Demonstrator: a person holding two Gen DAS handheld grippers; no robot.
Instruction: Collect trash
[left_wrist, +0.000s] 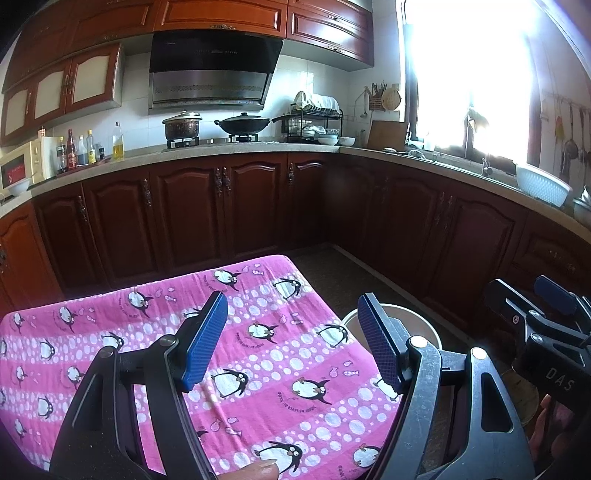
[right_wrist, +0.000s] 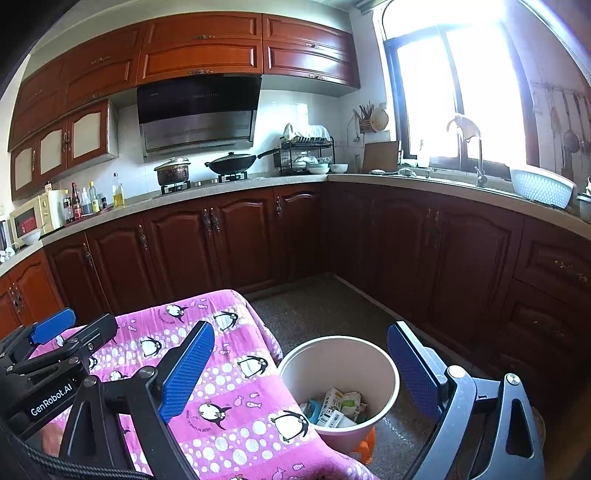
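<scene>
Pink cloth (right_wrist: 236, 387) under the left claw (left_wrist: 291, 341), striped pale and deep pink, dotted white, with black-and-white penguins. Both claws, the right claw (right_wrist: 301, 373) too, show blue textured pads (right_wrist: 186, 373) on black frames. Right of the cloth, a cream bin (right_wrist: 340, 354) with green, white and blue wrappers (right_wrist: 338, 404) inside. Ahead, dark reddish-brown cabinets (right_wrist: 240, 240).

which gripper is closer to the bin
Right. The right gripper hangs open beside the table with the bin between its jaws in view; the left gripper is over the pink cloth.
</scene>
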